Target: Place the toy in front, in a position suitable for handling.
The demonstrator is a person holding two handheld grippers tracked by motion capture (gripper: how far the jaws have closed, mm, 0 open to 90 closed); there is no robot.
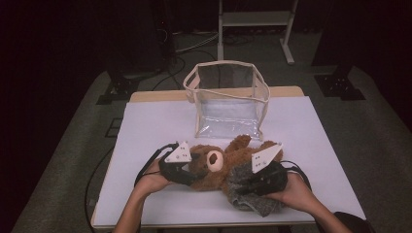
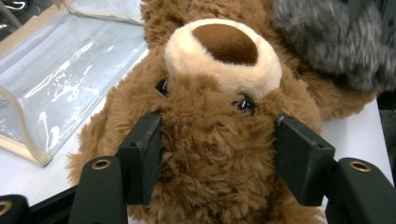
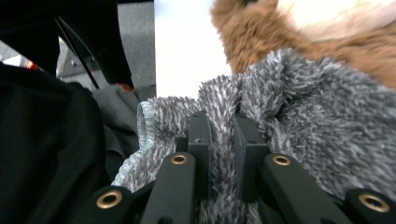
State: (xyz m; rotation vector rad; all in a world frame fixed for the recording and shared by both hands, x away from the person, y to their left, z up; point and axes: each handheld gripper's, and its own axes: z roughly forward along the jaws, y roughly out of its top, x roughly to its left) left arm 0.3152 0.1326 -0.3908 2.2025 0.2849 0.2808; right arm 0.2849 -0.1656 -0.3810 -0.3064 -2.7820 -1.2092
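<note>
The teddy bear (image 1: 214, 167) lies on its back on the white table (image 1: 145, 126), just in front of the clear zip bag (image 1: 227, 99), and your left gripper (image 2: 218, 158) has its jaws spread around the bear's head, pressing into the fur on both sides. Your right gripper (image 3: 223, 140) has its jaws nearly together, pinching a fold of the grey fleece garment (image 3: 303, 107) over the bear's body, on the side away from the bag. Both should be light and soft, so they will likely sag and squash; grip deep into the stuffed head and take a thick fold of fleece near its hem.
</note>
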